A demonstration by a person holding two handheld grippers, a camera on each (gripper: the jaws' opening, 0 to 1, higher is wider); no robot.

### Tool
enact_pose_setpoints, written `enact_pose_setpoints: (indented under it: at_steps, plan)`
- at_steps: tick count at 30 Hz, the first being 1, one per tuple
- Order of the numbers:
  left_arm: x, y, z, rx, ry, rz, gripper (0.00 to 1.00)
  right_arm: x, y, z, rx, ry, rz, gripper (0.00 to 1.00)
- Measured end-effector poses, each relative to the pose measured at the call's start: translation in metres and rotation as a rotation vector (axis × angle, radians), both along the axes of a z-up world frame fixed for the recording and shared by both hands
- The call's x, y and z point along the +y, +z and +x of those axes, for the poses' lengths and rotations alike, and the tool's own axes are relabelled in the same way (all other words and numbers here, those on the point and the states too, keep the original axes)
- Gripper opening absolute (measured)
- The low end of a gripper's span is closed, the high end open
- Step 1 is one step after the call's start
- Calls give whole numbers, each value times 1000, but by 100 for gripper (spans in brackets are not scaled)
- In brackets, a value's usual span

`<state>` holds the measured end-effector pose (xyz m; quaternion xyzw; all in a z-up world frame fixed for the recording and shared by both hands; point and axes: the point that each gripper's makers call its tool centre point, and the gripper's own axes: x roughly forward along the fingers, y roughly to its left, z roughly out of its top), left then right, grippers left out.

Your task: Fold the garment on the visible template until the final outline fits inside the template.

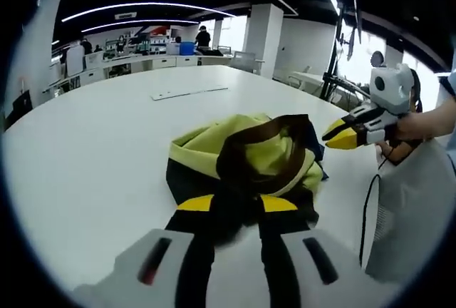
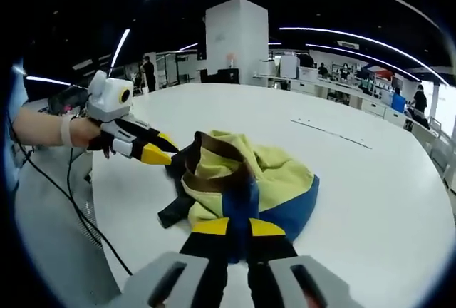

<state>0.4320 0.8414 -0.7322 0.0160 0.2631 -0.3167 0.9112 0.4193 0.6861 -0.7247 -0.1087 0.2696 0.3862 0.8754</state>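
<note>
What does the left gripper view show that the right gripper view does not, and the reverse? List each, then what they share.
Left gripper view: the yellow-tipped right gripper in a person's hand, beside the garment's edge.
Right gripper view: the yellow-tipped left gripper reaching the garment's dark edge, and the garment's broad blue panel.
Both: the crumpled yellow-green garment with brown trim, the round white table, and a flat white strip lying farther back.
</note>
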Motion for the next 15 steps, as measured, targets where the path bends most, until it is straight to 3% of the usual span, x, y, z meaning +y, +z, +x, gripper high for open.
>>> enact_pose_setpoints:
  at_steps: [5, 8, 10, 13, 15]
  plan:
    - [1, -5, 4, 12, 11, 12, 20, 1, -8, 3, -12, 13, -56, 4]
    - [3, -12, 4, 22, 24, 44, 22, -2, -10, 9, -95, 33, -158, 9]
    - [1, -13, 3, 24, 22, 41, 21, 5, -11, 6, -113, 67, -180, 13]
    - [-2, -13, 2, 29, 22, 28, 19, 0, -12, 9, -184, 91, -295, 7]
    - [-2, -15, 2, 34, 26, 24, 19, 4, -11, 9, -180, 88, -264, 6]
